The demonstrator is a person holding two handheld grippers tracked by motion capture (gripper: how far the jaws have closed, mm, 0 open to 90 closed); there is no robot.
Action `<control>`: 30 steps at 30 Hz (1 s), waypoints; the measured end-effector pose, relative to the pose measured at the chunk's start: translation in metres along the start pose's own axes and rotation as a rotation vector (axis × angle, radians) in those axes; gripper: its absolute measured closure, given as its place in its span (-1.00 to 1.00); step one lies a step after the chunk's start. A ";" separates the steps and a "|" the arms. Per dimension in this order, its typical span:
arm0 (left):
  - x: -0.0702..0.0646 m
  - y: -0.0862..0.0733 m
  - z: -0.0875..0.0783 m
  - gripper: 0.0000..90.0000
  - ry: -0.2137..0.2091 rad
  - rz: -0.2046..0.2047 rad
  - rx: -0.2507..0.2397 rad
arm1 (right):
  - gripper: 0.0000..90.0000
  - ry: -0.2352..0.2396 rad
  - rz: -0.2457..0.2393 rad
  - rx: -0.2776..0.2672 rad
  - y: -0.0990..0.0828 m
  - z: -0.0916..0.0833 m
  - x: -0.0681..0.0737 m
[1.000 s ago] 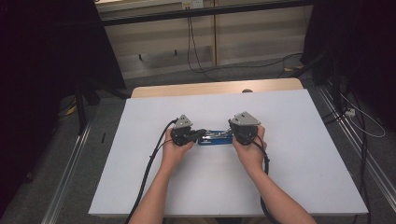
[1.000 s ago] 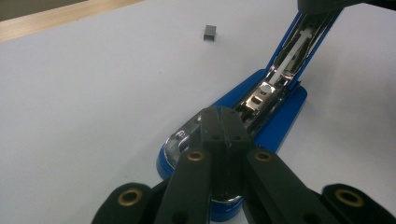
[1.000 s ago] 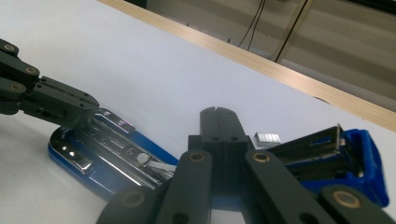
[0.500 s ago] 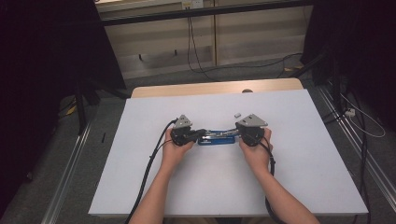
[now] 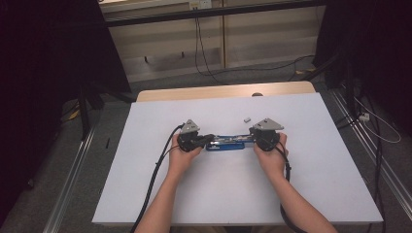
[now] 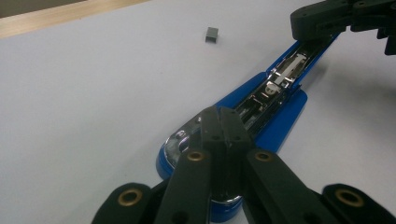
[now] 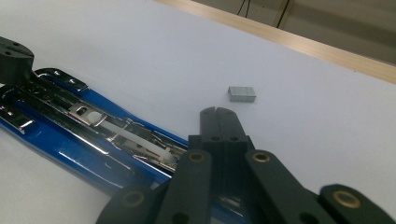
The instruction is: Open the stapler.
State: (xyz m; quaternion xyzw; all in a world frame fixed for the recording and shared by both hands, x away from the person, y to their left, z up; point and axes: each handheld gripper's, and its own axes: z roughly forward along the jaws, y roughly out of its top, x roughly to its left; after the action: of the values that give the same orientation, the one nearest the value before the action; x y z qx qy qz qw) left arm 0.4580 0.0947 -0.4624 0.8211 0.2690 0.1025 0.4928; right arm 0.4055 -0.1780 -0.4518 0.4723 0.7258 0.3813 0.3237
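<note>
High view first: we see a white table top (image 5: 311, 194) with a strip of bare wood (image 5: 204, 92) along its far edge, grey floor around it, dark drapes at both sides and cables trailing across the floor behind. Near the middle lies an opened blue stapler (image 5: 227, 142), stretched out flat between our two hands. Our left gripper (image 5: 210, 139) meets one end and our right gripper (image 5: 252, 138) the other. A small block of staples (image 5: 246, 119) sits just beyond it, apart.

Left gripper view: we look down closed jaws, pressed tip to tip over the stapler's (image 6: 275, 93) chrome end, holding nothing between them. The staples (image 6: 211, 34) lie farther off on plain white.

Right gripper view: our jaws are likewise shut together and empty, resting above the stapler's (image 7: 84, 135) open channel, with the staples (image 7: 242, 93) just ahead and the wooden edge (image 7: 327, 51) beyond.
</note>
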 end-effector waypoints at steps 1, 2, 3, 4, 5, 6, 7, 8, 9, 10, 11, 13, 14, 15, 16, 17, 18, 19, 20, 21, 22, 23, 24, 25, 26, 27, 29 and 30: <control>0.000 0.000 0.000 1.00 0.001 -0.003 -0.002 | 1.00 0.000 0.000 0.000 0.000 0.000 0.000; 0.000 0.001 -0.001 1.00 0.000 -0.009 -0.008 | 1.00 0.002 -0.002 0.003 0.000 0.001 0.000; 0.000 0.002 -0.002 1.00 -0.005 -0.014 -0.020 | 1.00 0.003 -0.002 0.008 0.001 0.001 0.000; 0.000 0.003 -0.004 1.00 -0.007 -0.024 -0.027 | 1.00 0.003 -0.003 0.010 0.000 0.002 0.000; 0.000 0.004 -0.005 0.98 -0.007 -0.030 -0.024 | 1.00 0.006 -0.001 0.013 0.000 0.002 0.000; 0.000 0.004 -0.006 0.97 -0.007 -0.029 -0.023 | 1.00 0.006 -0.003 0.012 0.000 0.003 0.001; 0.000 0.004 -0.005 0.96 -0.012 -0.038 -0.030 | 1.00 0.007 -0.001 0.011 0.000 0.003 0.001; 0.000 0.004 -0.006 0.92 -0.018 -0.043 -0.027 | 1.00 0.007 -0.001 0.012 0.001 0.004 0.001; -0.001 0.004 -0.006 0.86 -0.025 -0.044 -0.029 | 1.00 0.009 0.001 0.013 0.002 0.004 0.001; -0.001 0.004 -0.006 0.80 -0.029 -0.045 -0.028 | 1.00 0.007 0.001 0.010 0.003 0.004 0.001; -0.002 0.005 -0.006 0.75 -0.030 -0.045 -0.025 | 1.00 0.009 0.007 0.006 0.004 0.004 0.001; -0.001 0.006 -0.009 0.64 -0.020 -0.047 -0.016 | 0.99 0.012 0.006 0.004 0.007 0.005 -0.001; -0.001 0.006 -0.010 0.62 -0.027 -0.062 -0.023 | 0.92 0.008 0.007 0.007 0.008 0.005 -0.002; -0.001 0.007 -0.011 0.57 -0.033 -0.071 -0.025 | 0.86 0.004 0.007 0.008 0.009 0.006 -0.003; -0.001 0.008 -0.012 0.51 -0.032 -0.070 -0.027 | 0.86 0.006 0.015 0.007 0.011 0.006 -0.004; -0.001 0.008 -0.013 0.41 -0.026 -0.068 -0.026 | 0.83 0.013 0.020 0.004 0.012 0.006 -0.005; -0.001 0.009 -0.014 0.35 -0.024 -0.074 -0.025 | 0.78 0.012 0.022 0.008 0.013 0.007 -0.006; -0.001 0.010 -0.016 0.32 -0.023 -0.081 -0.027 | 0.73 0.011 0.024 0.009 0.014 0.008 -0.007; -0.002 0.011 -0.017 0.28 -0.024 -0.087 -0.027 | 0.67 0.010 0.029 0.008 0.015 0.008 -0.009; -0.002 0.011 -0.018 0.20 -0.024 -0.094 -0.027 | 0.62 0.012 0.037 0.010 0.016 0.009 -0.010; -0.002 0.012 -0.019 0.13 -0.023 -0.097 -0.023 | 0.55 0.007 0.041 0.010 0.018 0.009 -0.012; -0.002 0.012 -0.020 0.07 -0.024 -0.106 -0.024 | 0.44 0.007 0.045 0.010 0.020 0.010 -0.014; -0.002 0.013 -0.021 0.01 -0.023 -0.110 -0.023 | 0.34 0.013 0.051 0.011 0.021 0.010 -0.016; -0.003 0.014 -0.022 -0.07 -0.017 -0.111 -0.020 | 0.29 0.012 0.046 0.012 0.023 0.011 -0.018; -0.003 0.014 -0.023 -0.15 -0.011 -0.118 -0.019 | 0.22 0.017 0.043 0.017 0.025 0.012 -0.019; -0.003 0.015 -0.024 -0.22 -0.005 -0.124 -0.014 | 0.15 0.022 0.041 0.019 0.026 0.013 -0.021; -0.003 0.015 -0.025 -0.34 0.001 -0.124 -0.016 | -0.04 0.024 0.043 0.034 0.029 0.016 -0.025; -0.003 0.016 -0.026 -0.41 0.009 -0.122 -0.012 | -0.11 0.034 0.050 0.044 0.030 0.017 -0.026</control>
State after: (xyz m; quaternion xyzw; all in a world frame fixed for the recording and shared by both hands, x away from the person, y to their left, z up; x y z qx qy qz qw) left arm 0.4497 0.1067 -0.4360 0.7996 0.3202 0.0774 0.5021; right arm 0.4418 -0.1905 -0.4321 0.4908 0.7273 0.3813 0.2912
